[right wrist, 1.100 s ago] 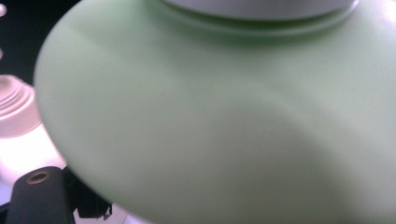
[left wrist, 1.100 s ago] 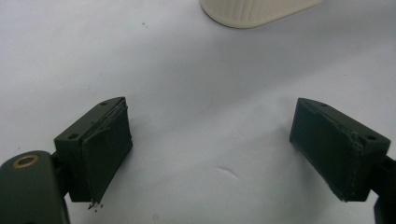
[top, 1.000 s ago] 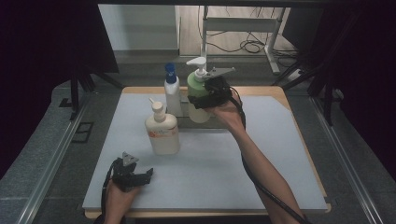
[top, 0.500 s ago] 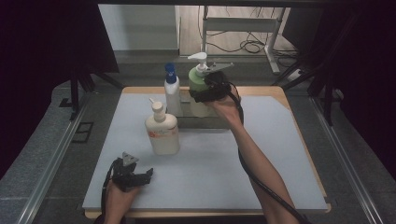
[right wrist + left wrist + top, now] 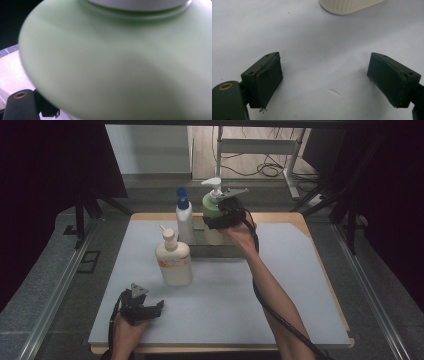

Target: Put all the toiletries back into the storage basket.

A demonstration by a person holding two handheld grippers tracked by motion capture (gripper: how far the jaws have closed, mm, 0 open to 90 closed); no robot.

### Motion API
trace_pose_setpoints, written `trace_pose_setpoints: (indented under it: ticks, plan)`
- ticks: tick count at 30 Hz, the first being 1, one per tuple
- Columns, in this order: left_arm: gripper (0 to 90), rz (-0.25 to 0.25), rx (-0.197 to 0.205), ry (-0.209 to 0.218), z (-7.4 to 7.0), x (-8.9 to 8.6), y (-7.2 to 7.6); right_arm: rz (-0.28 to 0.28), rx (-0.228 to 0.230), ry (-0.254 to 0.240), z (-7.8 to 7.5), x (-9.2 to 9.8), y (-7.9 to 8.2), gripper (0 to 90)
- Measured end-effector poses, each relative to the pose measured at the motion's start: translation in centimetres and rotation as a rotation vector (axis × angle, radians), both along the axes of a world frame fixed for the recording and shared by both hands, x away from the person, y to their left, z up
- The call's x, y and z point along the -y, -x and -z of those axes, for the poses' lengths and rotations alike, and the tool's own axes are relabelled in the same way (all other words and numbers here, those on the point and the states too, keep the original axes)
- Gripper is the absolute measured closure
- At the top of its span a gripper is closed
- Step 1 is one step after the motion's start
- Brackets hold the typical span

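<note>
On the left, dark curtains close the room, and grey floor with a metal rail runs beside the desk [image 5: 320, 250]. A pale grey mat [image 5: 225, 310] covers most of the desk's wooden top. Near the front left corner, the left gripper [image 5: 150, 309] rests low over the mat with its jaws wide apart and nothing between them. Toward the middle stands a cream pump bottle [image 5: 173, 262]. Behind it, near the back edge, a white bottle with blue cap [image 5: 183, 217] stands upright. Just beside it to the right is the green pump bottle [image 5: 212, 207], and the right gripper [image 5: 220, 216] holds it around the body, jaws far apart. Beyond the back edge are cables and a metal frame on the floor.
</note>
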State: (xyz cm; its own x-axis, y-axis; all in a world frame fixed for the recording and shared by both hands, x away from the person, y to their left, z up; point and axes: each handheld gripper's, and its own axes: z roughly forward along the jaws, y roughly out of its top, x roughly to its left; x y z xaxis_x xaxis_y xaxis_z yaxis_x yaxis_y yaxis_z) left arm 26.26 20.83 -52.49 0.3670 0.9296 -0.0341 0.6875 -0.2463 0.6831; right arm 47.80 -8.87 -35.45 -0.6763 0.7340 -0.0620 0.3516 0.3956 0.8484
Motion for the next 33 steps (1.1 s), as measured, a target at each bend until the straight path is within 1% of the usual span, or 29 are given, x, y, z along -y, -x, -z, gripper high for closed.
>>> trace_pose_setpoints:
  ticks: [6,12,18,25,33]
  plan:
    - [12.0,0.0,0.0,0.0,0.0,0.0,0.0,0.002,0.004,-0.003,0.2,0.0,-0.1,12.3]
    - [12.0,0.0,0.0,0.0,0.0,0.0,0.0,0.009,0.005,0.006,0.4,0.1,-0.4,12.3]
    - [12.0,0.0,0.0,0.0,0.0,0.0,0.0,0.021,-0.016,0.004,0.9,0.2,-0.9,12.3]
    - [12.0,0.0,0.0,0.0,0.0,0.0,0.0,0.023,-0.047,0.015,2.2,0.1,-1.3,12.3]
    - [12.0,0.0,0.0,0.0,0.0,0.0,0.0,0.022,-0.067,0.02,3.3,0.0,-1.5,12.3]
